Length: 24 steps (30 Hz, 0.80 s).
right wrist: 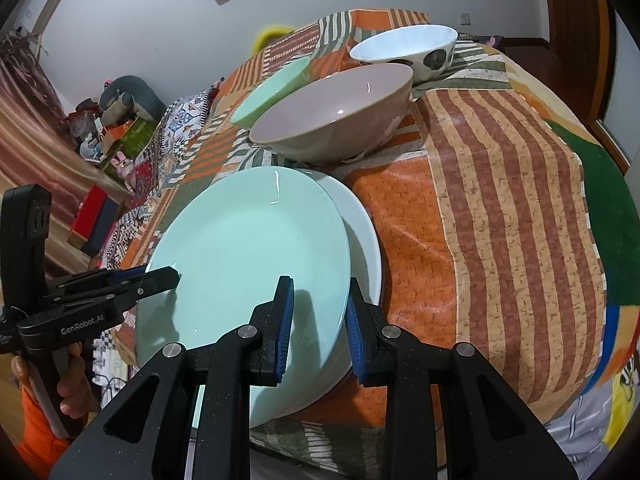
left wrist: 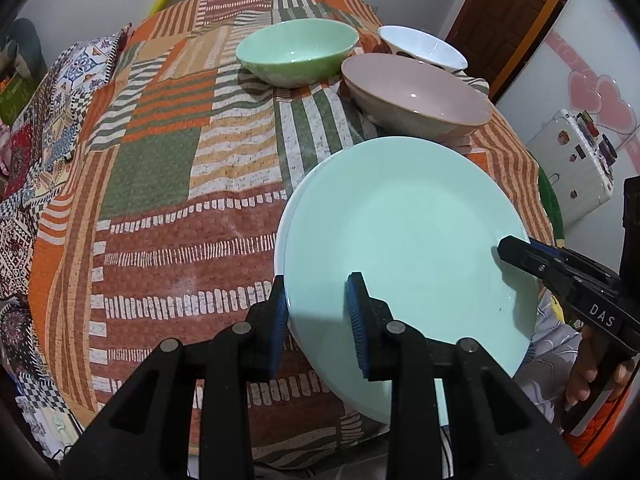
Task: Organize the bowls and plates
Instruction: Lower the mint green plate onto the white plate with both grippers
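Note:
A mint green plate [left wrist: 408, 232] [right wrist: 248, 256] is held tilted over a white plate [right wrist: 362, 236], of which only a sliver [left wrist: 280, 236] shows in the left wrist view. I cannot tell whether the two plates touch. My left gripper [left wrist: 318, 282] [right wrist: 160, 278] is shut on the green plate's near rim. My right gripper [right wrist: 320, 282] [left wrist: 516, 252] is shut on the opposite rim. Behind the plates stand a pinkish-beige bowl [left wrist: 416, 96] [right wrist: 332, 116], a green bowl [left wrist: 296, 50] [right wrist: 272, 92] and a white spotted bowl [left wrist: 424, 46] [right wrist: 404, 46].
The table carries a striped orange, green and brown cloth [left wrist: 168, 184] [right wrist: 500, 200], and the plates sit near its front edge. A white suitcase [left wrist: 568, 168] stands beside the table. Boxes and toys [right wrist: 112, 128] crowd the room's far side.

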Available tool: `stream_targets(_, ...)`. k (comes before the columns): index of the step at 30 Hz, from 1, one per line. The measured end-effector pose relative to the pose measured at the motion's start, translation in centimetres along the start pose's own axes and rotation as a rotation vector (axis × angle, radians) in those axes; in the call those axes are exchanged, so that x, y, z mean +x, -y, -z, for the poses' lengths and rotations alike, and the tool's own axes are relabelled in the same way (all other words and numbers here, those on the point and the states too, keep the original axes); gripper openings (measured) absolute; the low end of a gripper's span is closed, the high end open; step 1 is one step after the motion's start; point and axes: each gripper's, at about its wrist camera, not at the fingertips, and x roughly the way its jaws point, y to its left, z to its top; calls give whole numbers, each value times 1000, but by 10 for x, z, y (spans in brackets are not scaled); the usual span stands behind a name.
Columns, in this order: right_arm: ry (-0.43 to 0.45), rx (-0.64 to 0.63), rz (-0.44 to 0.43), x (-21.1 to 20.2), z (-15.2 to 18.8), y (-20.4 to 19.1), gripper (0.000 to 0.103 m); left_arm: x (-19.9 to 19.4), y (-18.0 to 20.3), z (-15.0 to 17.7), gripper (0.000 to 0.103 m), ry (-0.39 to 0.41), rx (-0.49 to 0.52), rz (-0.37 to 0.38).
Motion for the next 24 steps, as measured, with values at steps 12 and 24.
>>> stream_targets(12,-4,4,15,7,-6,0,24,12,-2,-7,29,-21,-15,9)
stream_targets(24,9,-43,62,8,-10,-7,24,15,6,-6,29,-20,39,-40)
